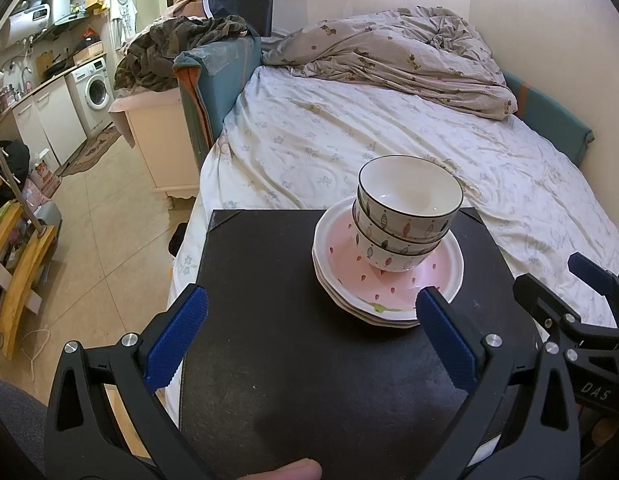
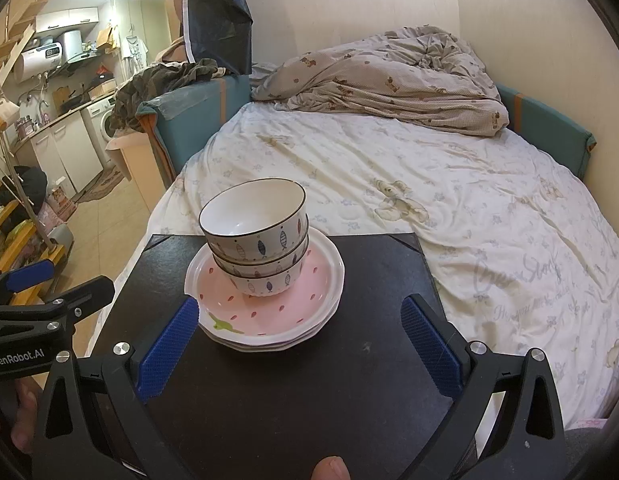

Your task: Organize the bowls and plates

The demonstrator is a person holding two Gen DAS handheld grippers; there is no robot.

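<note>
Three fish-patterned bowls [image 1: 405, 216] sit nested, mouths upward, and the stack leans a little to one side. They stand on a pile of pink plates [image 1: 389, 280] with white rims, which lies flat on a black board [image 1: 289, 320] at the edge of the bed [image 1: 389, 136]. The left gripper [image 1: 311, 340] is spread wide and holds nothing. The right gripper [image 2: 299, 344] is also spread wide and empty, its fingers on both sides of the plates without touching.

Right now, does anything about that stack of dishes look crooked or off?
Yes. The three nested fish-pattern bowls lean and sit off-centre on the pink plates, toward the far left rim. Nothing looks spilled or chipped.
</note>
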